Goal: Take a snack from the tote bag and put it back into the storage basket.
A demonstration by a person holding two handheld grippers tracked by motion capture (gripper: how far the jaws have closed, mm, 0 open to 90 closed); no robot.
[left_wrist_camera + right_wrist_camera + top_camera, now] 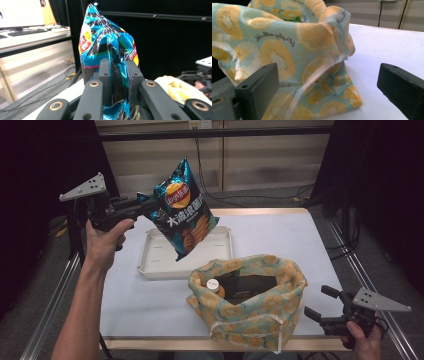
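Right gripper (314,304): jaws wide apart, nothing held, near table's (300,245) front right corner, beside fruit-print bag (250,305). Left gripper (141,206): clamped on chip bag (184,210), held aloft over tray (150,257) toward far left edge; long axis near upright, top tilted away.

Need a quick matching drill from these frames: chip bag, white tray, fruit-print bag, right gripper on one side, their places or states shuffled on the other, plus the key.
1. chip bag
2. white tray
3. fruit-print bag
4. right gripper

a. open, beside the fruit-print bag
b. stands open on the table, bottle cap showing inside
c. pinched in the left gripper, held in the air
d. lies on the table behind the fruit-print bag

Pairs: 1-c, 2-d, 3-b, 4-a
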